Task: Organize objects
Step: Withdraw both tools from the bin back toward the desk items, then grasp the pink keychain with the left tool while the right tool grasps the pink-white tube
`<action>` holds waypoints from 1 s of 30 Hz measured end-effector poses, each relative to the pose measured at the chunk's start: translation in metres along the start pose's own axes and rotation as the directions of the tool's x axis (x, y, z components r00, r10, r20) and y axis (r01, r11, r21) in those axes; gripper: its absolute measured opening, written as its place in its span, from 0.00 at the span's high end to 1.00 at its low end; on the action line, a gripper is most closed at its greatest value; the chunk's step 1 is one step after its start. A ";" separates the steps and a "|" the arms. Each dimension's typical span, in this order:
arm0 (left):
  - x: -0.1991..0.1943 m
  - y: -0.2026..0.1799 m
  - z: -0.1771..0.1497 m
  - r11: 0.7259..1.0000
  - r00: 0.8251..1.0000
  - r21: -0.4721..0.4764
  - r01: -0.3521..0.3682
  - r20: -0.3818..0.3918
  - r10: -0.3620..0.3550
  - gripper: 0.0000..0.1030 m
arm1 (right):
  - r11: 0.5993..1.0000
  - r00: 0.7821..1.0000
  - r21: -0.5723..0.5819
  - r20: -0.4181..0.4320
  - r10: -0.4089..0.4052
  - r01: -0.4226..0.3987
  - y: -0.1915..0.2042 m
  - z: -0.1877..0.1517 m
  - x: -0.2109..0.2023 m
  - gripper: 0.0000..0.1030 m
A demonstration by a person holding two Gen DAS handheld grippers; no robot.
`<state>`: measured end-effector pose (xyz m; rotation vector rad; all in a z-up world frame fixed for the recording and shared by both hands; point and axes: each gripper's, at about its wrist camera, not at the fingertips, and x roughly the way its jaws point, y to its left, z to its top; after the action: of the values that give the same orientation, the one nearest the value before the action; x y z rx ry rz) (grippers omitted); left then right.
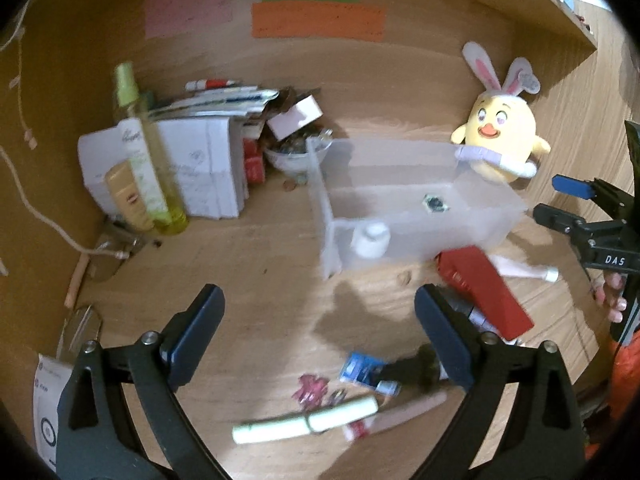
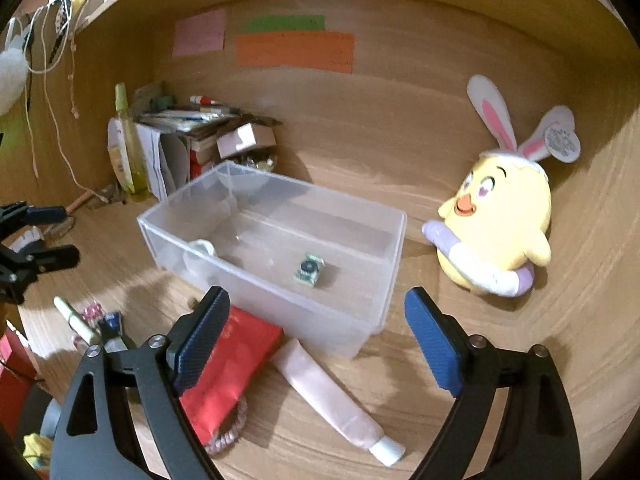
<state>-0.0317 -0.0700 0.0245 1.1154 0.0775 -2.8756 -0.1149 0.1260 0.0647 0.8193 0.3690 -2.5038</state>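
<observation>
Against the back left corner of the wooden desk (image 1: 260, 264) we see a tall yellow-green spray bottle (image 1: 146, 152) standing upright, with a shorter tan bottle (image 1: 126, 196) just beside it and a white box (image 1: 200, 168) topped by a pile of papers (image 1: 224, 100) behind. Right of that pile sits a small bowl (image 1: 294, 154) with bits in it. Our left gripper (image 1: 320, 340) hangs released above the desk, its jaws spread wide with nothing between them. Below it lie a pale green pen (image 1: 308, 420), a pink trinket (image 1: 310, 388) and a small blue-and-white packet (image 1: 362, 368), close together near the front edge.

Further right, near the middle of the desk, stands the clear plastic bin (image 2: 192, 236). Inside it we see a small white jar (image 1: 370, 240) at the left end and a little green-and-black piece (image 2: 308, 270) lying on the floor of the bin toward the middle. A red booklet (image 2: 232, 368) lies on the desk against the bin's front wall, with a pink tube (image 2: 332, 396), white cap to the right, just beside it and a beaded bracelet (image 2: 230, 432) peeking from under the booklet's near edge.

Our right gripper (image 2: 316, 336) is likewise released, jaws wide apart and holding nothing, hovering over the booklet and tube. Right of the bin, a yellow chick plush (image 2: 500, 224) with bunny ears leans against the back wall, apart from the bin.
</observation>
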 end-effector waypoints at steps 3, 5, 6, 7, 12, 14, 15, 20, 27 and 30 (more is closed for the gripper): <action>0.000 0.007 -0.010 1.000 1.000 -0.013 -0.003 -0.020 0.003 0.06 | 1.000 1.000 0.006 -0.022 -0.001 0.001 -0.003 -0.010 0.001 0.15; 0.003 0.011 -0.018 1.000 0.999 -0.021 -0.004 -0.040 0.003 0.06 | 1.000 0.999 0.010 -0.037 -0.003 0.003 -0.005 -0.017 0.003 0.15; 0.004 0.012 -0.020 1.000 0.999 -0.024 -0.005 -0.048 0.004 0.06 | 1.000 0.999 0.013 -0.047 -0.007 0.007 -0.006 -0.021 0.004 0.15; 0.007 0.015 -0.025 1.000 0.998 -0.026 -0.011 -0.063 0.009 0.06 | 1.000 0.998 0.015 -0.057 -0.010 0.011 -0.008 -0.025 0.005 0.15; 0.021 0.024 -0.041 0.999 0.991 -0.039 -0.016 -0.134 0.010 0.06 | 0.999 0.994 0.025 -0.108 -0.019 0.022 -0.016 -0.043 0.012 0.15; 0.028 0.028 -0.047 0.998 0.985 -0.056 -0.001 -0.172 -0.009 0.06 | 0.999 0.992 0.026 -0.125 -0.024 0.027 -0.020 -0.048 0.016 0.15; 0.030 0.030 -0.050 0.998 0.983 -0.062 0.000 -0.181 -0.011 0.06 | 0.999 0.990 0.027 -0.136 -0.025 0.029 -0.022 -0.052 0.019 0.15; 0.033 0.032 -0.056 0.998 0.980 -0.059 0.004 -0.198 -0.016 0.23 | 0.999 0.981 0.031 -0.193 -0.011 0.017 -0.026 -0.065 0.033 0.15; 0.041 0.031 -0.063 0.999 0.973 -0.048 0.016 -0.230 -0.027 0.36 | 0.999 0.970 0.037 -0.242 0.021 -0.012 -0.023 -0.072 0.052 0.15; 0.042 0.031 -0.064 0.998 0.973 -0.050 0.023 -0.230 -0.034 0.40 | 0.999 0.966 0.046 -0.257 0.039 -0.028 -0.022 -0.072 0.059 0.15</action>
<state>-0.0177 -0.0979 -0.0518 1.4457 0.1715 -2.7384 -0.1332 0.1518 -0.0260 1.1639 0.3860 -2.3854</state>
